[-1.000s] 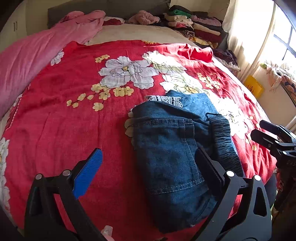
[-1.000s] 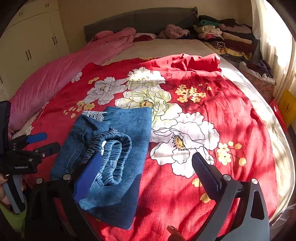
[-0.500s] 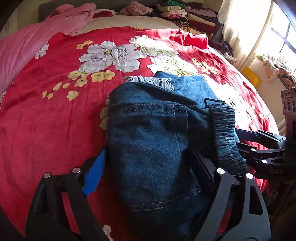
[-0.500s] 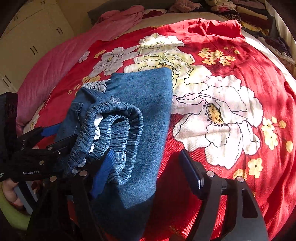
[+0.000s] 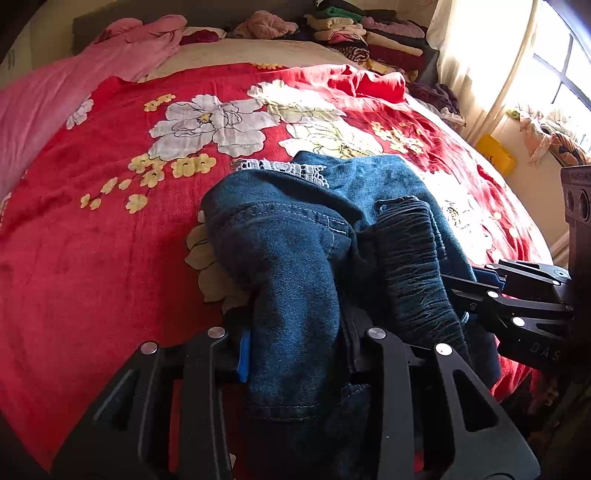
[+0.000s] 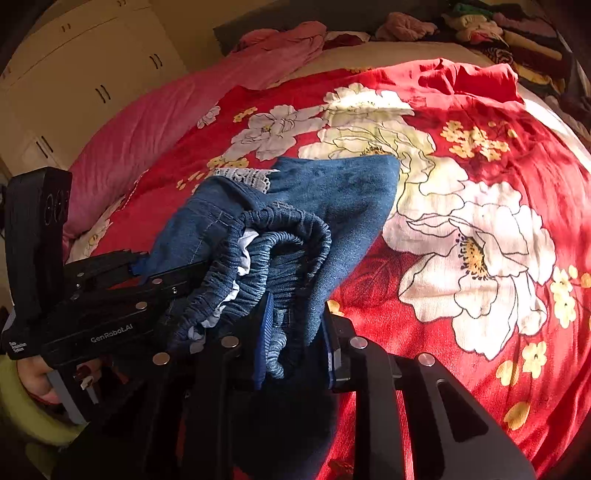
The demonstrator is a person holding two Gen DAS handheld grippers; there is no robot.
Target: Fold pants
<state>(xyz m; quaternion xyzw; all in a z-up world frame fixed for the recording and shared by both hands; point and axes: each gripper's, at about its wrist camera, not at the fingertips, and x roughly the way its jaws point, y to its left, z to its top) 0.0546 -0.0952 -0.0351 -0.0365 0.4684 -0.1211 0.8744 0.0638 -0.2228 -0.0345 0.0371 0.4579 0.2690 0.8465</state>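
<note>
lying folded into a thick bundle on the bed, the denim pants [image 5: 295, 258] sit toward the near edge of the red floral bedspread [image 5: 110, 240], their gathered elastic waistband [image 6: 280, 236] curled on top and a strip of white lace trim [image 5: 280, 168] showing at the bundle's 12 o'clock edge. the left gripper [image 5: 299, 343] has just been closing and now pinches the near fold of the denim, the cloth bunched up between its blue pad and the black finger opposite. the right gripper [image 6: 295, 343] has likewise just been closing and clamps the waistband end of the same bundle, blue pads pressed to the fabric on both sides. in the left wrist view the right gripper comes in from 3 o'clock of the pants; in the right wrist view the left one sits at 9 o'clock, with a hand [image 6: 33, 376] wrapped on its handle. farther out, a pink blanket [image 5: 55, 96] lies at 10 o'clock, a stack of folded clothes [image 5: 369, 33] rests at 1 o'clock by the headboard, and pale wardrobe doors [image 6: 85, 85] stand beyond the bed in the right wrist view.
</note>
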